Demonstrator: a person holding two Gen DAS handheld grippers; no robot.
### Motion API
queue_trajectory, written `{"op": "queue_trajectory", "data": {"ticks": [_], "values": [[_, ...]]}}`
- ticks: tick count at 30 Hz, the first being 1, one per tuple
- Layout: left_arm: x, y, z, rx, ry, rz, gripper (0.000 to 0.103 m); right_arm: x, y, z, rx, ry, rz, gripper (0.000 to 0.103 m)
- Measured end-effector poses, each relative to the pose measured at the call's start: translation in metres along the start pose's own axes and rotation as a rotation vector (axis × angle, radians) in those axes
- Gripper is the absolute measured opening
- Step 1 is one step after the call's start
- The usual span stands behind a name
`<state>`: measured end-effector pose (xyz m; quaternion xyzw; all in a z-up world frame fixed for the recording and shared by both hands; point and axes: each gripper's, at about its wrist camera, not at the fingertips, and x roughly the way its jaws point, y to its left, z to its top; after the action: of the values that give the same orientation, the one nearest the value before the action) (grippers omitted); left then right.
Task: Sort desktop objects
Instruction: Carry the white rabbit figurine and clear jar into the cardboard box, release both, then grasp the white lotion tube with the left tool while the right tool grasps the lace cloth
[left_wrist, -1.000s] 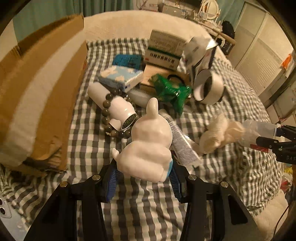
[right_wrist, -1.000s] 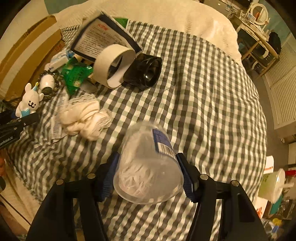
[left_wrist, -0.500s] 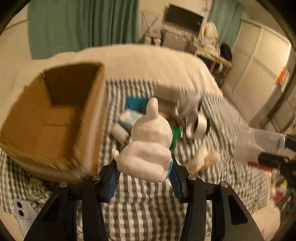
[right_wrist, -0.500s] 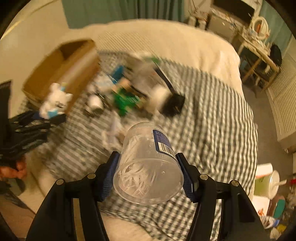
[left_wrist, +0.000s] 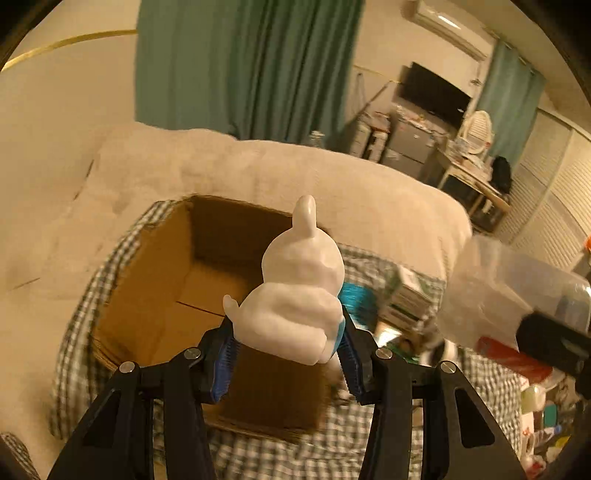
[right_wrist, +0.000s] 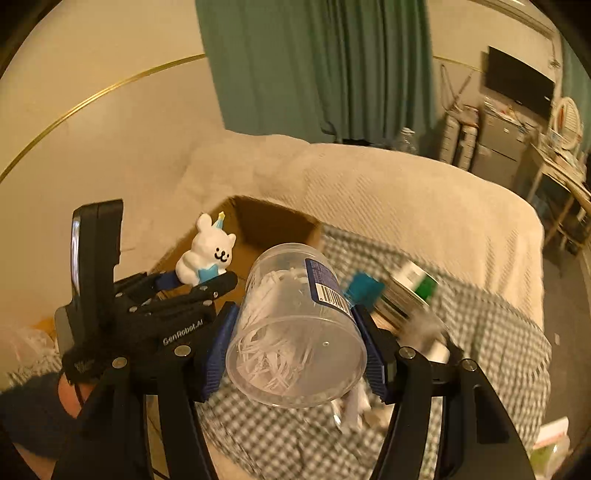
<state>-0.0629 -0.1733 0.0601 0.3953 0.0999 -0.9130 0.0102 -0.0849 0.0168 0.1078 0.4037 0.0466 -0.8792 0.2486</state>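
My left gripper (left_wrist: 286, 356) is shut on a white rabbit figurine (left_wrist: 295, 291) and holds it in the air above the near wall of an open cardboard box (left_wrist: 155, 295). From the right wrist view the same figurine (right_wrist: 205, 251) shows its face and blue outfit, with the box (right_wrist: 273, 221) behind it. My right gripper (right_wrist: 295, 350) is shut on a clear plastic jar (right_wrist: 295, 325) with white cotton swabs inside and a blue label. That jar (left_wrist: 509, 291) hangs at the right of the left wrist view.
A checked cloth (left_wrist: 258, 454) covers the bed, with a cream blanket (left_wrist: 258, 173) behind the box. Blurred boxes (right_wrist: 410, 295) and a blue item (right_wrist: 364, 286) lie right of the cardboard box. A dresser, desk and TV stand at the far right.
Both grippers have risen and swung left, away from the pile of objects, each still holding its item. The cardboard box now sits straight ahead under the figurine.
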Motion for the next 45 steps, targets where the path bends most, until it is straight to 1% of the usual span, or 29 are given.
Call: {"op": "queue_trajectory", "data": {"ticks": [3,4,6,8,11,13,15,17,19,20,23,24,27,31,34,38,40,42,45], "values": [[0.017,0.025,-0.001,-0.016,0.013,0.044,0.05,0.032,0.017,0.019,0.011,-0.006,0.057,0.061],[0.021,0.032,-0.003,-0.015,0.016,0.058,0.05,0.051,0.023,0.027,0.015,-0.001,0.074,0.061],[0.032,0.044,-0.006,-0.006,0.027,0.082,0.05,0.075,0.029,0.033,0.027,0.012,0.101,0.061],[0.043,0.051,-0.01,0.0,0.038,0.095,0.05,0.105,0.031,0.038,0.058,0.029,0.141,0.061],[0.055,0.054,-0.011,0.023,0.052,0.1,0.05,0.143,0.036,0.04,0.101,0.05,0.171,0.061],[0.059,0.056,-0.011,0.038,0.045,0.102,0.05,0.157,0.036,0.042,0.122,0.059,0.19,0.061],[0.059,0.056,-0.011,0.049,0.034,0.107,0.05,0.166,0.036,0.041,0.127,0.062,0.189,0.061],[0.059,0.056,-0.01,0.051,0.027,0.118,0.053,0.169,0.033,0.042,0.131,0.049,0.195,0.062],[0.057,0.057,-0.009,0.05,0.027,0.125,0.067,0.162,0.025,0.038,0.152,0.037,0.202,0.062],[0.053,0.057,-0.009,0.048,0.021,0.13,0.076,0.159,0.025,0.038,0.16,0.031,0.207,0.063],[0.033,0.054,-0.01,0.041,-0.019,0.128,0.079,0.145,0.02,0.044,0.165,-0.001,0.192,0.063],[0.025,0.051,-0.009,0.041,-0.026,0.127,0.081,0.136,0.019,0.044,0.161,-0.013,0.18,0.063],[0.0,0.037,-0.007,0.032,-0.054,0.107,0.082,0.107,0.013,0.042,0.162,-0.035,0.152,0.063],[-0.032,0.006,-0.012,0.053,-0.091,0.074,0.084,0.062,0.003,0.031,0.179,-0.044,0.112,0.063],[-0.048,-0.027,-0.021,0.067,-0.095,0.042,0.088,0.025,-0.006,0.013,0.172,-0.056,0.063,0.063],[-0.055,-0.07,-0.036,0.107,-0.062,0.004,0.09,-0.021,-0.024,-0.012,0.184,-0.075,0.003,0.063],[-0.055,-0.087,-0.043,0.138,-0.057,-0.006,0.09,-0.043,-0.037,-0.028,0.202,-0.079,-0.016,0.066],[-0.052,-0.105,-0.051,0.166,-0.051,-0.013,0.094,-0.055,-0.051,-0.044,0.211,-0.085,-0.039,0.068],[-0.041,-0.125,-0.064,0.175,-0.035,-0.034,0.095,-0.063,-0.071,-0.067,0.217,-0.077,-0.074,0.068]]}}
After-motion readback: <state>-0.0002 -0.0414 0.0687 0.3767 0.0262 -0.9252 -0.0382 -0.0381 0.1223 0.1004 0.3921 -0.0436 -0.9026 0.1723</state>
